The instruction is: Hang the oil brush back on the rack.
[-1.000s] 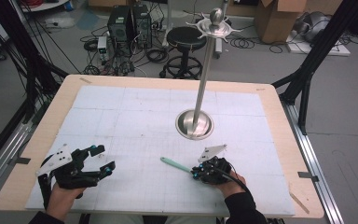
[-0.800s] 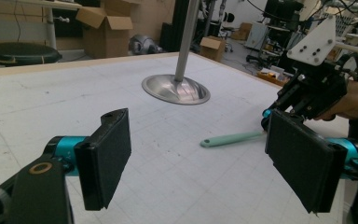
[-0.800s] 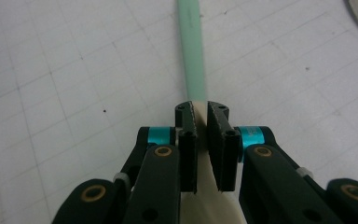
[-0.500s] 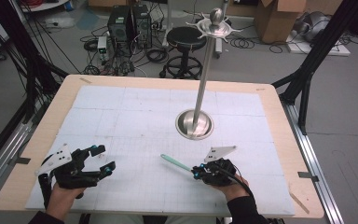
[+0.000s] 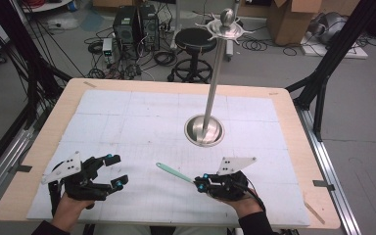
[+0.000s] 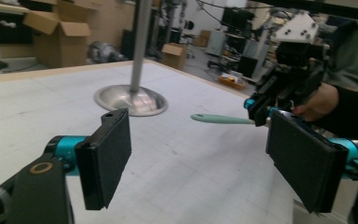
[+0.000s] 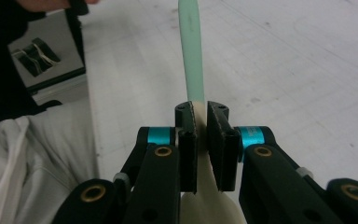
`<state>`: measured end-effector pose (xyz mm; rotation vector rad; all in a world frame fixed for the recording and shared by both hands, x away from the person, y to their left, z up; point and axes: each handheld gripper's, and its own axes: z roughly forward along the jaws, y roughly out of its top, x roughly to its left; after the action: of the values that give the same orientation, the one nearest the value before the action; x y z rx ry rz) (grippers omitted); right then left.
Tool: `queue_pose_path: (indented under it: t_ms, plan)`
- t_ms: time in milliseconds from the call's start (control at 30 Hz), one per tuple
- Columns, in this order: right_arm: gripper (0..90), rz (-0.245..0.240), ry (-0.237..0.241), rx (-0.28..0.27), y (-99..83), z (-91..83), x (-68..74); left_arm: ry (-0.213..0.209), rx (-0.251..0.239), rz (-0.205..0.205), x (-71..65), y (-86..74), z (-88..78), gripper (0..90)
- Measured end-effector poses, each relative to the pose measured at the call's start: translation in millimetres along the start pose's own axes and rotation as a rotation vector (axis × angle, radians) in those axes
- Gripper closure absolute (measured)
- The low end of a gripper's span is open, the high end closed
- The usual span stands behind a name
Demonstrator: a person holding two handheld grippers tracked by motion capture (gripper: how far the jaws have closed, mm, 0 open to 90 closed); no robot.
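The spatula (image 5: 175,173) is held at the near side of the bench (image 5: 293,127), in front of the person's right hand, with its pale cream blade end clamped between the right gripper (image 5: 199,184) fingers and its mint-green handle sticking out free. In the high view its long axis runs slantwise, the handle tip pointing away from the right gripper toward the bench's left and slightly toward the far edge. It looks to be lifted a little off the white mat (image 5: 142,117). In the right gripper view the handle (image 7: 189,51) runs straight up from the clenched fingers (image 7: 186,140), the cream blade showing below them. The left gripper (image 5: 116,171) rests near the front left of the mat, well apart from the spatula, its fingers (image 6: 106,156) released and spread wide with nothing between them. A tall metal stand (image 5: 214,83) rises from a round base beyond the spatula.
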<state>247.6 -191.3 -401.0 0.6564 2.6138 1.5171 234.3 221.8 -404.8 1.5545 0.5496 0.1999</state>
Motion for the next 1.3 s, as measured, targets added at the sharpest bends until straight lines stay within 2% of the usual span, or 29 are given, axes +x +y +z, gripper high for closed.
queue_pose_path:
  t_ms: [33, 100, 167, 200, 267, 300, 367, 533, 567, 600, 633, 667, 700, 733, 767, 800, 833, 867, 967, 1000, 1067, 1300]
  plan:
    - [82.7, 0.0, 0.0, 0.0, 0.0, 0.0, 0.0, 0.0, 0.0, 0.0, 0.0, 0.0, 0.0, 23.3]
    - [82.7, -0.019, 0.036, -0.02, 2.1, 1.5, 3.6, -0.033, 0.002, 0.01, -2.5, -0.1, 5.6, 23.3]
    - [82.6, -0.025, 0.043, -0.025, 2.7, 1.8, 4.7, -0.041, -0.001, 0.01, -3.5, -0.1, 7.2, 23.3]
    - [82.6, -0.033, 0.061, -0.038, 4.1, 2.7, 6.6, -0.061, -0.004, 0.005, -4.4, 0.4, 10.4, 23.4]
    - [82.6, -0.038, 0.078, -0.048, 5.7, 3.7, 8.7, -0.073, 0.002, 0.005, -4.9, 1.1, 12.8, 24.0]
    - [82.6, -0.038, 0.078, -0.048, 5.7, 3.7, 8.7, -0.073, 0.002, 0.005, -4.9, 1.1, 12.8, 24.6]
    - [82.6, -0.058, 0.108, -0.071, 9.3, 4.8, 12.3, -0.082, 0.014, 0.003, -5.6, 1.5, 15.2, 26.2]
    - [82.6, -0.083, 0.145, -0.078, 15.9, 7.3, 19.1, -0.124, 0.028, 0.005, -9.3, 2.9, 19.8, 31.4]
    - [82.6, -0.095, 0.163, -0.077, 19.4, 9.6, 22.6, -0.135, 0.029, 0.006, -10.2, 3.0, 20.7, 33.6]
    - [82.6, -0.106, 0.174, -0.082, 21.0, 10.8, 23.8, -0.167, 0.036, 0.013, -12.2, 3.3, 22.0, 35.8]
    - [82.6, -0.106, 0.174, -0.082, 21.0, 10.8, 23.8, -0.167, 0.036, 0.013, -12.2, 3.3, 22.0, 37.4]
    - [82.5, -0.117, 0.194, -0.086, 24.5, 12.9, 27.0, -0.203, 0.044, 0.022, -15.1, 3.7, 23.4, 39.3]
    - [82.5, -0.117, 0.194, -0.086, 24.5, 12.9, 27.0, -0.203, 0.044, 0.022, -15.1, 3.7, 23.4, 41.6]
    - [82.6, -0.125, 0.214, -0.088, 26.7, 14.4, 29.0, -0.237, 0.045, 0.029, -17.7, 4.2, 24.8, 43.2]
    - [82.5, -0.133, 0.221, -0.092, 27.9, 15.4, 29.7, -0.254, 0.049, 0.036, -18.7, 4.6, 25.5, 44.6]
    - [82.5, -0.133, 0.221, -0.092, 27.9, 15.4, 29.7, -0.254, 0.049, 0.036, -18.7, 4.6, 25.5, 47.1]
    - [82.5, -0.135, 0.232, -0.09, 28.8, 16.0, 30.5, -0.272, 0.05, 0.042, -19.9, 5.0, 25.9, 47.1]
    - [82.6, -0.136, 0.246, -0.091, 30.3, 16.8, 32.0, -0.296, 0.046, 0.05, -22.4, 5.6, 26.5, 51.8]
    - [82.5, -0.134, 0.266, -0.1, 31.1, 17.5, 32.7, -0.314, 0.045, 0.05, -24.1, 6.2, 26.8, 56.0]
    - [82.5, -0.133, 0.276, -0.103, 31.2, 17.7, 33.0, -0.336, 0.039, 0.059, -25.3, 6.7, 26.5, 59.1]
    - [82.5, -0.136, 0.29, -0.108, 31.2, 17.7, 33.3, -0.352, 0.034, 0.063, -26.4, 7.2, 26.4, 63.9]
    - [82.4, -0.142, 0.311, -0.117, 30.6, 19.6, 32.7, -0.374, 0.022, 0.061, -27.9, 7.7, 27.3, 72.5]
